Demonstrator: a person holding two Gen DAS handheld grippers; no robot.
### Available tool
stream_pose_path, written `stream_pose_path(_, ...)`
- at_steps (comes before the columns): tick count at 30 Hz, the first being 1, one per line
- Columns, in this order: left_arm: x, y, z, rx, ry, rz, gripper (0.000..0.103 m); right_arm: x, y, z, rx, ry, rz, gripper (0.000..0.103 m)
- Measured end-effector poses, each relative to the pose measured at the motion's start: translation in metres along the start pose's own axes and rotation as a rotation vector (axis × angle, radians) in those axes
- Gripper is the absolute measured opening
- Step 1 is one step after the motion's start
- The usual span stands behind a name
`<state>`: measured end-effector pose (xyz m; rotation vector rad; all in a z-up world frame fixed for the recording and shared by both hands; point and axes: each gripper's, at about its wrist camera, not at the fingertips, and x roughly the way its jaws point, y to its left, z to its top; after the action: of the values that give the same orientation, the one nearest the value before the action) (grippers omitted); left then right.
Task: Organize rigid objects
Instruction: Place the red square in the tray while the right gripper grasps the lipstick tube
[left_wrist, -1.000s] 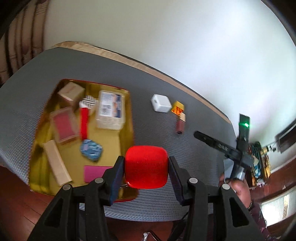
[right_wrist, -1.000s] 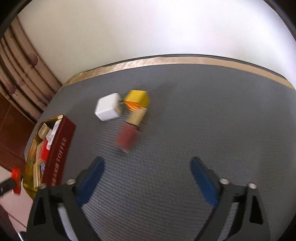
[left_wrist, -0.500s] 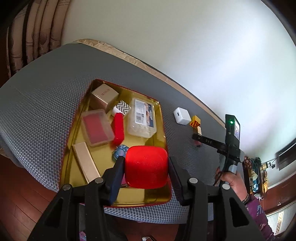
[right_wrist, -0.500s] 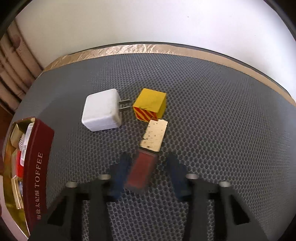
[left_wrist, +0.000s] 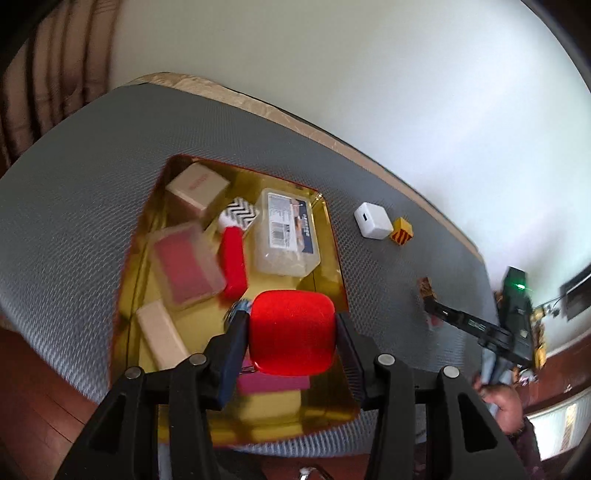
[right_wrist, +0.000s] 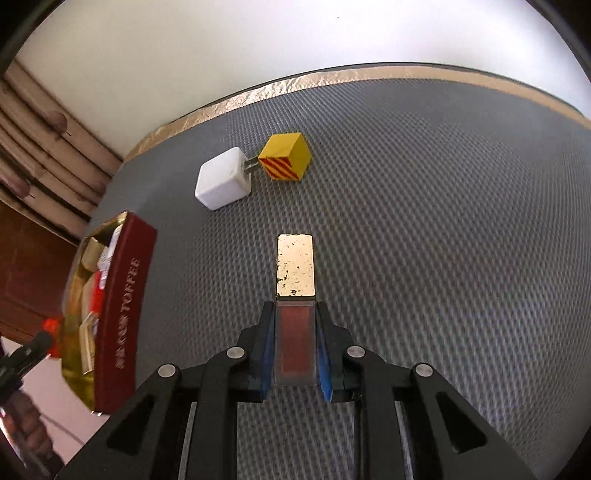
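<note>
My left gripper (left_wrist: 291, 332) is shut on a red rounded block (left_wrist: 291, 330) and holds it over the near end of the gold toffee tin (left_wrist: 334, 236). The tin holds several items: a clear plastic box (left_wrist: 286, 236), a red-filled case (left_wrist: 186, 264), a red bar (left_wrist: 232, 260) and beige boxes (left_wrist: 197, 188). My right gripper (right_wrist: 295, 343) is shut on a red bottle with a gold cap (right_wrist: 294, 266), lifted off the grey mat. A white charger (right_wrist: 223, 179) and a yellow striped cube (right_wrist: 284, 162) lie further back on the mat.
The grey mat (right_wrist: 443, 221) covers the table, edged with gold tape (right_wrist: 332, 79) against a white wall. The tin's red side (right_wrist: 122, 317) is at the left of the right wrist view. A curtain (left_wrist: 44, 74) hangs at the far left.
My right gripper closed on the red bottle and lifted it away from the cube and charger. My left gripper moved further over the tin with the red block.
</note>
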<state>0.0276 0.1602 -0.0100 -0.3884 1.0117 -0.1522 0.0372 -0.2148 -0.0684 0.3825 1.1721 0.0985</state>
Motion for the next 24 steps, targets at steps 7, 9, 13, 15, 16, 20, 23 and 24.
stream_pose_path(7,0.043,-0.017,0.016,0.040,0.047,0.019,0.048,-0.010,-0.014,-0.010,0.027,-0.001,0.029,0.019)
stream_pose_path(9,0.054,-0.019,0.018,0.040,0.064,0.033,0.048,-0.022,-0.021,-0.009,0.030,-0.004,0.033,0.019)
stream_pose_path(13,0.067,-0.019,0.021,0.030,0.083,0.037,0.048,-0.028,-0.022,-0.008,0.026,-0.008,0.042,0.019)
stream_pose_path(15,0.068,-0.019,0.022,0.027,0.086,0.012,0.049,-0.035,-0.028,-0.009,0.032,-0.007,0.053,0.019)
stream_pose_path(16,0.067,-0.020,0.022,0.030,0.083,0.018,0.049,-0.035,-0.027,-0.008,0.033,-0.006,0.056,0.019)
stream_pose_path(20,0.046,-0.019,0.020,0.042,0.011,0.091,0.049,-0.044,-0.020,-0.006,0.027,-0.009,0.084,0.019)
stream_pose_path(23,0.006,-0.005,0.010,0.004,-0.114,0.164,0.051,-0.053,0.000,-0.003,0.006,-0.013,0.132,0.019)
stream_pose_path(24,-0.004,0.002,0.006,-0.012,-0.138,0.190,0.052,-0.056,0.011,-0.001,-0.014,-0.011,0.152,0.019)
